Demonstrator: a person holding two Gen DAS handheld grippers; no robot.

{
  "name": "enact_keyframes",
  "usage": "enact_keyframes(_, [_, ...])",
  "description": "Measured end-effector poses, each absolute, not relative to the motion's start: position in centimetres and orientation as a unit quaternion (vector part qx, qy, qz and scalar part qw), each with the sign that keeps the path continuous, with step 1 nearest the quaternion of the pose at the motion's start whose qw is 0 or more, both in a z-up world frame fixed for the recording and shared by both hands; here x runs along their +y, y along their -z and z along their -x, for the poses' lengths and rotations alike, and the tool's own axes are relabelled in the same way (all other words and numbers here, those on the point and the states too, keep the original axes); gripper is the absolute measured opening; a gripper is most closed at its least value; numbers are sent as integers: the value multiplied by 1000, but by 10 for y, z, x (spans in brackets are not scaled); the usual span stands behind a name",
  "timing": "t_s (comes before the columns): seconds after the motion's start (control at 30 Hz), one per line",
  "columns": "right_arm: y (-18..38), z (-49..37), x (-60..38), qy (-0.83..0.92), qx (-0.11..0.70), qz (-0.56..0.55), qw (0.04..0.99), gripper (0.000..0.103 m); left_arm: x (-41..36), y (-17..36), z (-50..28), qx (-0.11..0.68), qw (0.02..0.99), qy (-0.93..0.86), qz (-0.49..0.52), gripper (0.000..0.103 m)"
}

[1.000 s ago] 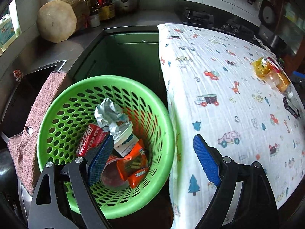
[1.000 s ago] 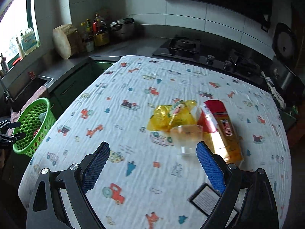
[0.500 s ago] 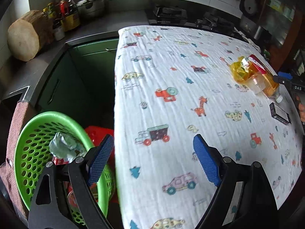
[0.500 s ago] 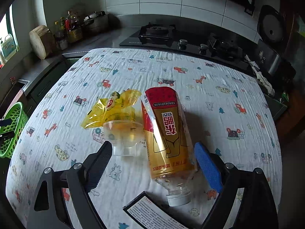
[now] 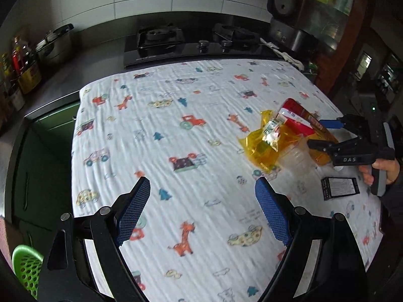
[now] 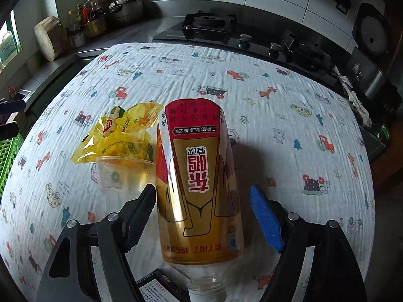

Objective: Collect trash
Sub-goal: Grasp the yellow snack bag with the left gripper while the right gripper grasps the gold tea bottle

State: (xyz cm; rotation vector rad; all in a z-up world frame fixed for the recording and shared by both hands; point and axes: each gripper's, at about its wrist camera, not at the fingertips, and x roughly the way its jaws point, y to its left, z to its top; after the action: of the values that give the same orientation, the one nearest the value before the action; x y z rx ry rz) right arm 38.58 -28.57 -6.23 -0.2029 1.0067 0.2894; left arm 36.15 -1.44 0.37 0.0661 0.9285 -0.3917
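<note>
Bottle (image 6: 199,191) between closing right tongs (image 6: 204,216)

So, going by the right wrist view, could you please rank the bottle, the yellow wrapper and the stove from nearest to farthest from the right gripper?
1. Bottle, lying between the right gripper jaws.
2. Yellow wrapper, beyond it on the left.
3. Stove, on the far counter.

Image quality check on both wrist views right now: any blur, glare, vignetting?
Left wrist: tablecloth print smeared by motion blur near the left gripper, corners vignetted black, straight edges bowed by the fisheye. Right wrist: sharper, bottle label readable, soft shadow to its right, window blown out at far left.
</note>
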Motion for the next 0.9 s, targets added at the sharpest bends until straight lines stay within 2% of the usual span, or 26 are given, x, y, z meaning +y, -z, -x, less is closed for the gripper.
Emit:
enact_keyframes(0.3, [73, -402, -288, -158, 490, 88, 853, 74, -69, 20, -417, 470, 847, 248, -8, 84])
enact_keyframes(0.5, [78, -406, -290, -173, 497, 72, 847, 63, -94, 35, -438, 482, 830, 280, 2, 84])
enact_keyframes(0.8, [77, -401, -294, -173, 492, 69, 850, 63, -116, 62, -453, 506, 812, 291, -3, 84])
enact_keyframes(0.9, [77, -400, -296, -174, 492, 66, 851, 63, -119, 69, -458, 509, 809, 295, 8, 81])
